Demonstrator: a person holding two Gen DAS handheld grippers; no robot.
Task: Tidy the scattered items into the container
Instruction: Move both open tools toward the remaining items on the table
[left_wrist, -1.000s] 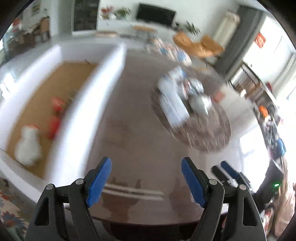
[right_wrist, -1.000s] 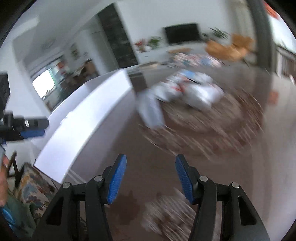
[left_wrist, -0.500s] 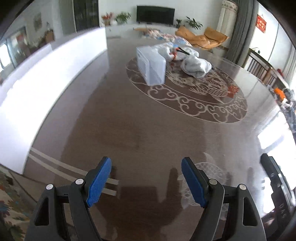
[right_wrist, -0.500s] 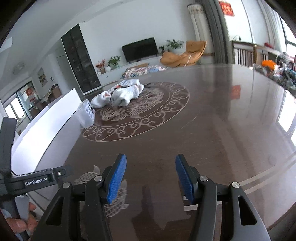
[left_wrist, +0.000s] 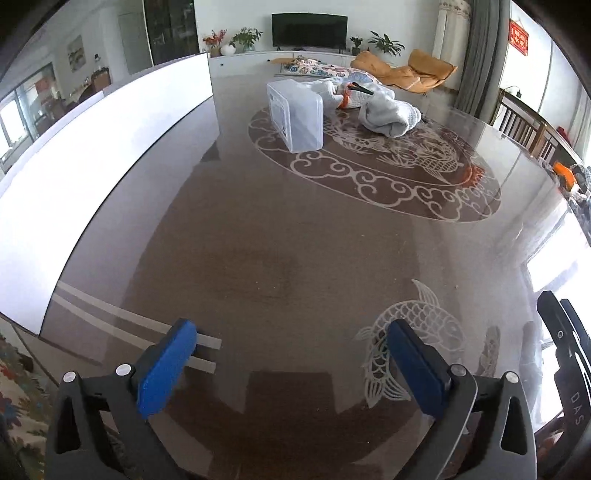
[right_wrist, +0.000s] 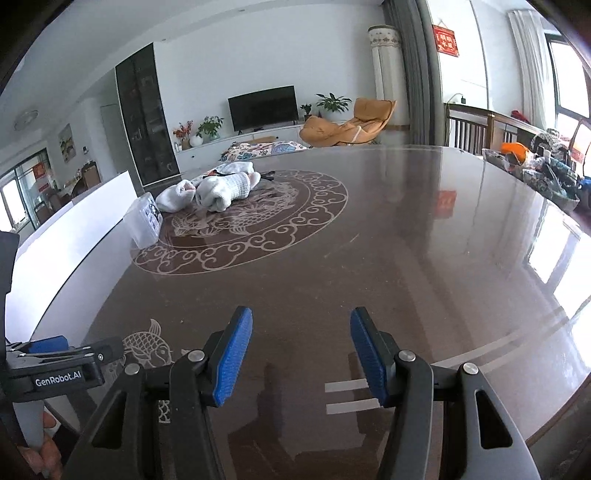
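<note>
A clear plastic container (left_wrist: 297, 114) (right_wrist: 144, 220) rests on the far side of the dark round table (left_wrist: 288, 236) (right_wrist: 388, 251), on the ornate ring pattern. Right beside it lies a heap of white soft items (left_wrist: 388, 110) (right_wrist: 225, 188), with an orange and black piece (left_wrist: 352, 90) among them. My left gripper (left_wrist: 291, 354) hovers open over the near table edge, nothing between its blue pads. Equally open and empty, my right gripper (right_wrist: 301, 352) is low over the near edge, far from the heap. The left gripper's body (right_wrist: 55, 365) shows at the right wrist view's left edge.
A long white panel (left_wrist: 92, 177) (right_wrist: 70, 240) runs along the table's left side. Chairs and a cluttered pile (right_wrist: 543, 166) stand past the right rim. A fish motif (left_wrist: 406, 332) marks the near tabletop. A hand (right_wrist: 44, 446) holds the left gripper's handle.
Both views have swung from a blurred sweep over a white bin to a steady look across the table. Since half a second ago little has shifted. Both grippers stayed open.
</note>
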